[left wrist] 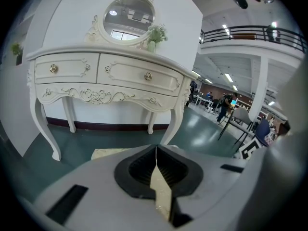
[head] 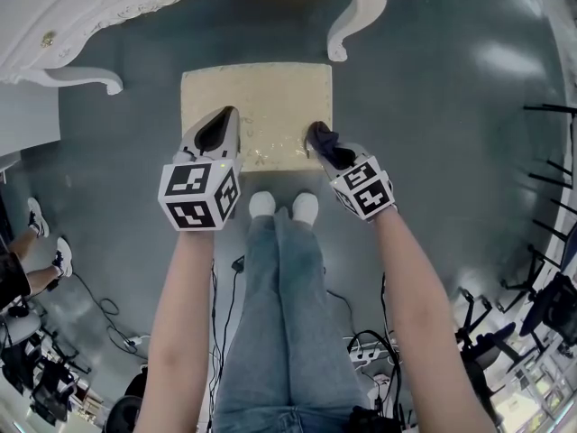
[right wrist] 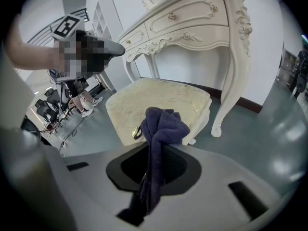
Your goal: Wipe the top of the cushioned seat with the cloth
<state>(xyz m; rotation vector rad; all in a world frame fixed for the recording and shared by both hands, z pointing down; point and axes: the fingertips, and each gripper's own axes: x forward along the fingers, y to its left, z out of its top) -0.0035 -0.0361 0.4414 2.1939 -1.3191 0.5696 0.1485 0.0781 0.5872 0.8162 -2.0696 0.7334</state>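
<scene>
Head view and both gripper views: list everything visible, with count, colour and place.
cushioned seat: one, cream, on the floor before the dressing table
cloth: one, dark blue, clamped in the right gripper, over the seat's near right corner
dressing table: one, white, beyond the seat
mirror: one, oval, white frame, on the dressing table
floor: grey-green, all around
cables: several, black, on the floor beside the legs
legs: two, blue jeans, white footwear
left gripper: one, grey, shut, empty
right gripper: one, grey, shut on the cloth

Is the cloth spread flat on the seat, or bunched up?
Bunched up. The cloth is a crumpled wad clamped in the right claw, not spread on the cushioned seat.
</scene>
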